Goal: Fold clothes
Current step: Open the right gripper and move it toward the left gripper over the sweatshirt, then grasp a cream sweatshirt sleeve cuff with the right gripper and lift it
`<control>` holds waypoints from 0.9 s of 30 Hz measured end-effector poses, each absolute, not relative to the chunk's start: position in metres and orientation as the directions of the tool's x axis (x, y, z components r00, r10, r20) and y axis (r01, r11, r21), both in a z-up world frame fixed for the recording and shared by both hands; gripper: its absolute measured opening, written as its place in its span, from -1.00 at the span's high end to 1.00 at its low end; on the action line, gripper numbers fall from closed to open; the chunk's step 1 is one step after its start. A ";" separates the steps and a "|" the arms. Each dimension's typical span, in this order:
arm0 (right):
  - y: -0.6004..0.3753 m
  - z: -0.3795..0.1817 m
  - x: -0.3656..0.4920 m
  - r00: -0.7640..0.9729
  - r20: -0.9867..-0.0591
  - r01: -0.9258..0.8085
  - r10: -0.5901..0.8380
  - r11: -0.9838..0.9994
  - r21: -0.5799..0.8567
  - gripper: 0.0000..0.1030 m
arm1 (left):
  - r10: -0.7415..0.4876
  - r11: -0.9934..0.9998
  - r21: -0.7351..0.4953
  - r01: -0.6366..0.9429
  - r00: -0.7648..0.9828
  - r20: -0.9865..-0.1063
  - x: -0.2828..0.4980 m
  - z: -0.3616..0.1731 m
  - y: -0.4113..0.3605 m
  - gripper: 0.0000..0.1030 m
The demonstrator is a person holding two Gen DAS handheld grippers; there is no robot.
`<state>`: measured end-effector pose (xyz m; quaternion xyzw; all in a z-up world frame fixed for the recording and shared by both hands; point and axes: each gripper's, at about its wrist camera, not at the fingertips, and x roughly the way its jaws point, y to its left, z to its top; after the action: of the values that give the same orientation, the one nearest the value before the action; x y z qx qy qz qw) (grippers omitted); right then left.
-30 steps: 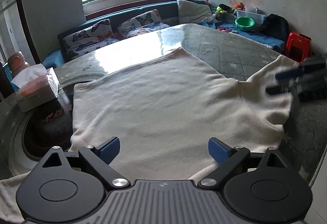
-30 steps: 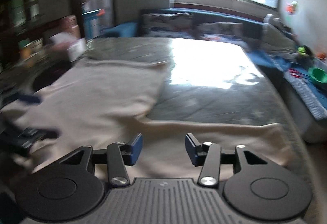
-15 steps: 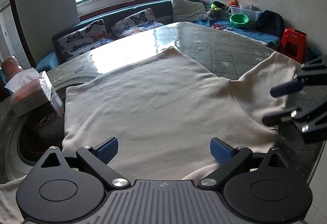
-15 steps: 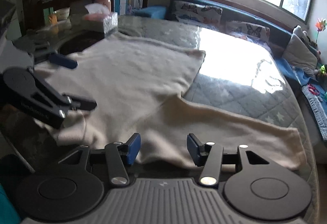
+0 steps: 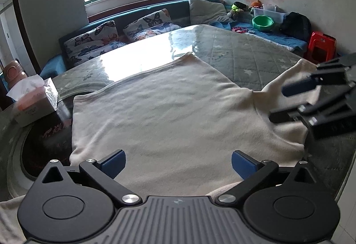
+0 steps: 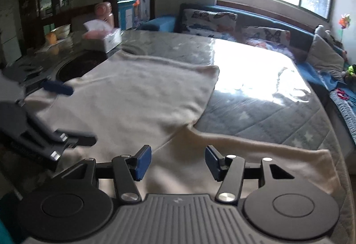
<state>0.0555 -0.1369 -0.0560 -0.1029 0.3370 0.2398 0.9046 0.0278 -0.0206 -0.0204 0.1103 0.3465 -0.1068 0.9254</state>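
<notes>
A cream long-sleeved top (image 5: 178, 110) lies flat on the round glass-topped table (image 5: 240, 52), its body toward the window and one sleeve (image 6: 255, 150) stretched out to the right. My left gripper (image 5: 178, 161) is open and empty above the top's near edge. My right gripper (image 6: 178, 161) is open and empty above the base of the sleeve. It also shows in the left wrist view (image 5: 293, 101) at the right, jaws apart. The left gripper shows in the right wrist view (image 6: 66, 112) at the left.
A tissue box (image 5: 33, 101) stands at the table's left side beside a dark round inset (image 5: 44, 139). A sofa with butterfly cushions (image 5: 133, 28) runs under the window. A red stool (image 5: 320, 45) and a green bowl (image 5: 263, 22) are at the far right.
The right gripper has swung left and opened wider over the sleeve. The left gripper has stayed open over the top's near edge, shifting only slightly.
</notes>
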 end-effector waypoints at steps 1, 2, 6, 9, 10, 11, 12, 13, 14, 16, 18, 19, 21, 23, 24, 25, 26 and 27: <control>-0.137 -0.057 0.060 0.662 -0.655 -0.496 0.364 0.868 -0.018 -0.06 | -0.121 0.953 0.130 0.274 0.736 -0.666 0.028 -0.020 -0.021 -1.00; -0.138 -0.058 0.065 0.664 -0.652 -0.489 0.365 0.872 -0.010 -0.06 | -0.120 0.953 0.131 0.274 0.735 -0.667 0.028 -0.020 -0.022 -1.00; -0.143 -0.069 0.084 0.659 -0.657 -0.459 0.365 0.888 0.033 -0.06 | -0.118 0.951 0.134 0.277 0.732 -0.671 0.027 -0.021 -0.023 -1.00; -0.152 -0.073 0.086 0.670 -0.655 -0.422 0.351 0.905 0.053 -0.06 | -0.115 0.952 0.135 0.274 0.732 -0.672 0.028 -0.021 -0.022 -1.00; -0.156 -0.073 0.085 0.676 -0.650 -0.410 0.346 0.910 0.059 -0.06 | -0.115 0.953 0.135 0.273 0.732 -0.672 0.029 -0.021 -0.021 -1.00; -0.162 -0.072 0.084 0.684 -0.650 -0.391 0.331 0.919 0.056 -0.06 | -0.114 0.953 0.134 0.271 0.733 -0.671 0.029 -0.021 -0.020 -1.00; -0.168 -0.072 0.082 0.692 -0.652 -0.369 0.309 0.928 0.049 -0.06 | -0.114 0.954 0.133 0.269 0.733 -0.671 0.029 -0.020 -0.020 -1.00; -0.175 -0.072 0.080 0.699 -0.654 -0.346 0.287 0.937 0.041 -0.06 | -0.113 0.955 0.131 0.267 0.733 -0.671 0.030 -0.021 -0.020 -1.00; -0.181 -0.073 0.078 0.706 -0.657 -0.324 0.265 0.946 0.034 -0.06 | -0.112 0.956 0.129 0.265 0.733 -0.670 0.031 -0.021 -0.020 -1.00; -0.194 -0.073 0.074 0.718 -0.660 -0.278 0.221 0.960 0.019 -0.06 | -0.116 0.956 0.124 0.265 0.733 -0.671 0.032 -0.020 -0.021 -1.00; -0.209 -0.074 0.073 0.723 -0.665 -0.237 0.189 0.971 0.018 -0.06 | -0.121 0.954 0.126 0.271 0.735 -0.668 0.032 -0.018 -0.024 -1.00; -0.216 -0.075 0.072 0.724 -0.667 -0.217 0.174 0.976 0.019 -0.06 | -0.123 0.953 0.127 0.274 0.736 -0.666 0.031 -0.017 -0.025 -1.00; -0.230 -0.072 0.071 0.740 -0.658 -0.175 0.140 0.984 0.012 -0.06 | -0.123 0.952 0.131 0.277 0.737 -0.664 0.032 -0.016 -0.027 -1.00; -0.243 -0.069 0.070 0.761 -0.641 -0.125 0.100 0.992 0.007 -0.06 | -0.120 0.951 0.136 0.276 0.740 -0.662 0.033 -0.015 -0.029 -1.00; -0.250 -0.069 0.071 0.769 -0.635 -0.091 0.069 0.996 -0.003 -0.06 | -0.119 0.951 0.137 0.276 0.741 -0.661 0.034 -0.015 -0.031 -1.00; -0.256 -0.070 0.072 0.776 -0.630 -0.057 0.034 0.998 -0.016 -0.06 | -0.119 0.951 0.137 0.276 0.741 -0.661 0.034 -0.014 -0.032 -1.00; -0.262 -0.070 0.073 0.780 -0.625 -0.023 0.000 0.999 -0.029 -0.06 | -0.120 0.951 0.138 0.277 0.741 -0.661 0.034 -0.014 -0.033 -1.00; -0.268 -0.071 0.073 0.784 -0.620 0.011 -0.034 0.999 -0.041 -0.06 | -0.120 0.950 0.140 0.279 0.742 -0.660 0.034 -0.013 -0.034 -1.00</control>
<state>0.0734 -0.2682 -0.0706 -0.0175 0.3283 -0.0122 0.9443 0.0344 -0.0344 -0.0132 0.1159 0.3429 -0.1080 0.9259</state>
